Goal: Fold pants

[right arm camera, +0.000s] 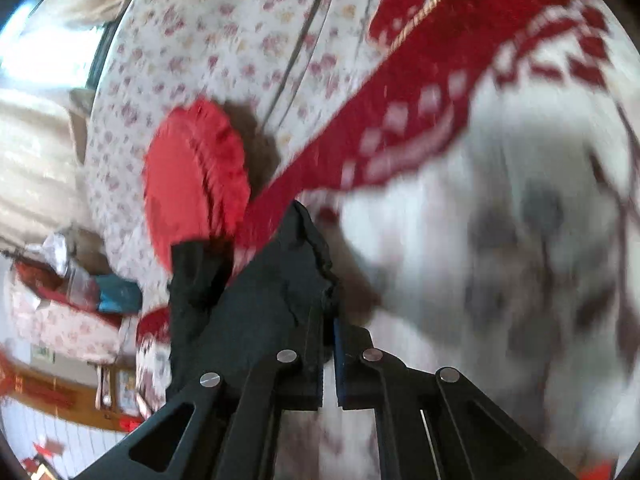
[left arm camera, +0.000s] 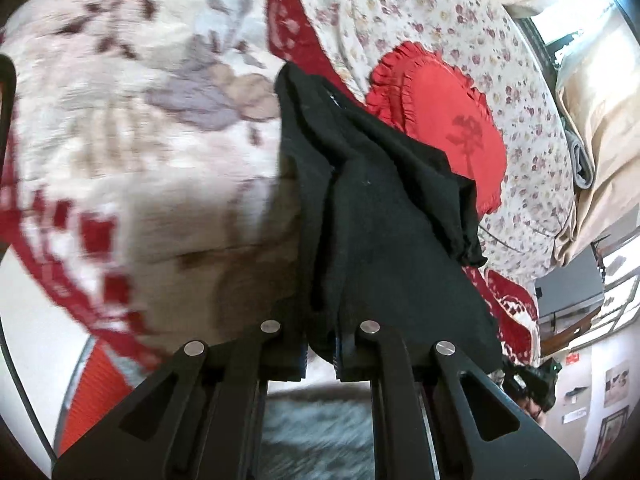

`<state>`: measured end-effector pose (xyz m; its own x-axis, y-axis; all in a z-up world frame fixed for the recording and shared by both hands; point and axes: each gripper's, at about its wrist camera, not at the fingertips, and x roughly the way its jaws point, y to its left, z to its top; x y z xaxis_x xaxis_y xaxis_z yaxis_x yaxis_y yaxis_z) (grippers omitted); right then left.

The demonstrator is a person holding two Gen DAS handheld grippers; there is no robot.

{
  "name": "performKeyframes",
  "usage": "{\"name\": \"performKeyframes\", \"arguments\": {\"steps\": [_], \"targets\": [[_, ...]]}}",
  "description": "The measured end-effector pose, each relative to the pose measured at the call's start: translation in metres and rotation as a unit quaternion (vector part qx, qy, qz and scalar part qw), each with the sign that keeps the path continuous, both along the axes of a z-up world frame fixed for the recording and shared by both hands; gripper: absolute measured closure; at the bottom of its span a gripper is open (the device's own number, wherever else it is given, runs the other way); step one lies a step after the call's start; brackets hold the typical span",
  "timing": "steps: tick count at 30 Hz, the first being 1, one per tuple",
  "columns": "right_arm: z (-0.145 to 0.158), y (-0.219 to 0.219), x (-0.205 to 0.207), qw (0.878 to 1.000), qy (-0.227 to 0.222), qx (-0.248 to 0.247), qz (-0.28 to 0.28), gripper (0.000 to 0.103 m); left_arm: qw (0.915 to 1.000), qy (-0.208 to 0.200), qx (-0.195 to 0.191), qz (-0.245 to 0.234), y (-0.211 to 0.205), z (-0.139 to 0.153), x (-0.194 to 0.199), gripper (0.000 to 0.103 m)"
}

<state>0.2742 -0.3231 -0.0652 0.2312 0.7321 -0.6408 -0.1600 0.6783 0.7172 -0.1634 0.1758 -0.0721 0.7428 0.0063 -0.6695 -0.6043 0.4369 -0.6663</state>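
Observation:
The black pants (left arm camera: 372,208) hang bunched from my left gripper (left arm camera: 322,354), which is shut on the cloth and holds it above the bed. In the right wrist view the same black pants (right arm camera: 264,300) drape over the left finger of my right gripper (right arm camera: 328,344), which is shut on an edge of the cloth. Both grippers hold the pants lifted off the floral blanket (left arm camera: 140,100). The view is blurred by motion.
A red heart-shaped frilled cushion (left arm camera: 440,120) lies on a small-flowered sheet (left arm camera: 420,12); it also shows in the right wrist view (right arm camera: 188,184). A red patterned blanket border (right arm camera: 420,92) crosses the bed. Beige curtains (left arm camera: 600,120) and room clutter lie beyond.

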Motion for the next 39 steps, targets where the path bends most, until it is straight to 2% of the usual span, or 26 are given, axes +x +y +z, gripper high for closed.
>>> {"name": "performKeyframes", "arguments": {"steps": [3,4,6,8,10,11,12,13,15,16,17,18,19,20,21,23,24,26,27,29,32,33,36,37,38,39], "targets": [[-0.009,-0.003,-0.031,1.0,0.013,0.001,0.015,0.1,0.9999,0.011,-0.003,-0.002,0.003,-0.009,-0.021,0.095],[-0.015,-0.005,-0.038,1.0,0.013,-0.005,0.015,0.1,0.9997,0.017,-0.016,0.001,0.005,-0.019,-0.024,0.095],[-0.027,-0.007,-0.044,1.0,0.008,-0.018,0.012,0.1,0.999,0.028,-0.036,-0.001,0.005,-0.035,-0.02,0.094],[-0.031,-0.01,-0.044,1.0,0.003,-0.007,0.005,0.1,0.9986,0.04,-0.036,0.002,0.005,-0.042,-0.017,0.09],[-0.023,-0.011,-0.043,0.999,-0.023,-0.034,-0.005,0.1,0.9987,0.034,-0.038,0.005,0.007,-0.042,-0.018,0.088],[-0.013,-0.011,-0.042,0.996,-0.044,-0.075,-0.022,0.1,0.9989,0.035,-0.032,0.007,0.009,-0.04,-0.02,0.082],[-0.003,-0.011,-0.043,0.991,-0.07,-0.11,-0.036,0.1,0.9989,0.04,-0.021,0.01,0.011,-0.038,-0.023,0.076],[0.011,-0.009,-0.041,0.984,-0.103,-0.138,-0.045,0.099,0.9989,0.044,-0.012,0.014,0.014,-0.037,-0.026,0.075],[0.045,0.006,-0.036,0.972,-0.169,-0.16,-0.04,0.098,0.9988,0.044,-0.005,0.022,0.018,-0.036,-0.034,0.074],[0.057,0.019,-0.035,0.969,-0.189,-0.156,-0.025,0.093,0.9983,0.047,-0.003,0.034,0.02,-0.035,-0.039,0.074],[0.072,0.039,-0.035,0.965,-0.214,-0.152,0.005,0.085,0.9972,0.059,0.008,0.046,0.021,-0.033,-0.041,0.074],[0.085,0.065,-0.037,0.958,-0.24,-0.149,0.044,0.079,0.9937,0.082,0.035,0.067,0.021,-0.027,-0.045,0.074],[0.094,0.087,-0.04,0.952,-0.258,-0.147,0.078,0.067,0.9894,0.099,0.057,0.089,0.02,-0.024,-0.052,0.074],[0.1,0.112,-0.043,0.943,-0.277,-0.143,0.119,0.058,0.9865,0.103,0.071,0.106,0.021,-0.019,-0.056,0.074],[0.105,0.149,-0.049,0.926,-0.3,-0.144,0.179,0.057,0.9852,0.09,0.082,0.121,0.021,-0.011,-0.06,0.074],[0.103,0.196,-0.056,0.897,-0.327,-0.164,0.247,0.057,0.9867,0.064,0.096,0.114,0.016,0.004,-0.055,0.074],[0.1,0.228,-0.06,0.877,-0.344,-0.174,0.289,0.057,0.9873,0.058,0.106,0.104,0.011,0.01,-0.048,0.074],[0.091,0.261,-0.066,0.856,-0.358,-0.173,0.33,0.057,0.9903,0.039,0.122,0.053,-0.001,0.023,-0.021,0.074],[0.085,0.281,-0.065,0.848,-0.36,-0.169,0.349,0.057,0.992,0.031,0.119,0.029,-0.006,0.023,-0.011,0.074],[0.074,0.305,-0.06,0.841,-0.356,-0.175,0.368,0.057,0.9945,0.016,0.102,-0.018,-0.018,0.019,0.013,0.074],[0.054,0.334,-0.055,0.829,-0.351,-0.202,0.386,0.057,0.993,0.053,0.088,-0.057,-0.029,-0.003,0.041,0.074],[0.048,0.34,-0.055,0.825,-0.349,-0.207,0.393,0.057,0.9934,0.067,0.066,-0.066,-0.028,-0.016,0.045,0.075],[0.027,0.354,-0.06,0.803,-0.342,-0.241,0.424,0.057,0.9956,0.053,0.055,-0.055,-0.022,-0.019,0.038,0.074],[0.018,0.357,-0.059,0.792,-0.346,-0.269,0.424,0.068,0.9952,0.055,0.059,-0.055,-0.023,-0.019,0.037,0.074],[0.013,0.361,-0.056,0.792,-0.347,-0.288,0.411,0.086,0.9945,0.059,0.065,-0.057,-0.024,-0.019,0.037,0.074],[0.015,0.356,-0.047,0.813,-0.33,-0.278,0.392,0.093,0.9937,0.064,0.07,-0.059,-0.026,-0.018,0.036,0.074]]}}
